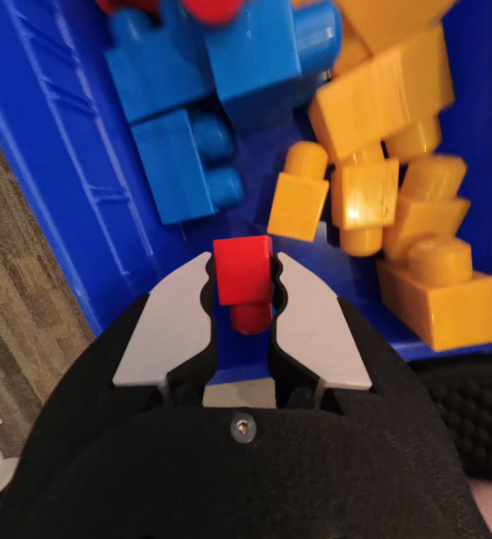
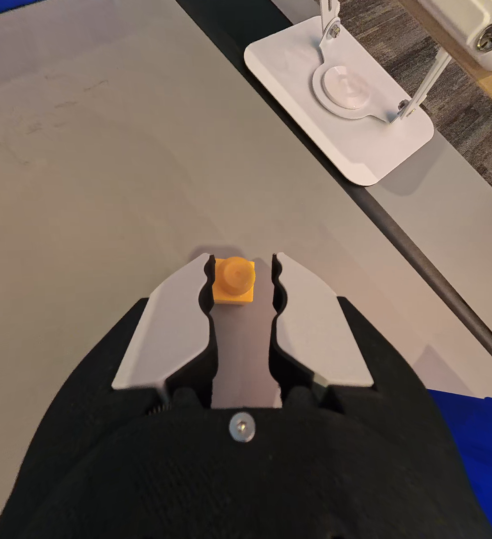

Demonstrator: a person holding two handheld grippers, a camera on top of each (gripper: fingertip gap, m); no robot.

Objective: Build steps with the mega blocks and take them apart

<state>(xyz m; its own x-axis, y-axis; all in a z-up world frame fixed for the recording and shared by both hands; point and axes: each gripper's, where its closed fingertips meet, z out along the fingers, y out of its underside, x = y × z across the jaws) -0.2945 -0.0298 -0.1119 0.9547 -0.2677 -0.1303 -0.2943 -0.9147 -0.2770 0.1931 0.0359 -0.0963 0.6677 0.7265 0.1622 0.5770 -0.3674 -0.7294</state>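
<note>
Surface: grey table (image 2: 107,175); white stand base (image 2: 355,116) at 1 o'clock.
Left gripper (image 1: 242,256): clamped on red block (image 1: 243,274), stud toward camera.
Blue bin (image 1: 72,163): blue blocks (image 1: 180,145) 11 o'clock, yellow blocks (image 1: 384,180) 2 o'clock.
Right gripper (image 2: 241,256): fingers apart around yellow block (image 2: 233,281), upright on table, touching the 9 o'clock finger.

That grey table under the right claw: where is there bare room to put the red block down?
The grey table is bare left of and beyond the small yellow block between the right claw's open jaws, up to the white stand base. The blue bin is crowded with blue blocks and yellow blocks.
</note>
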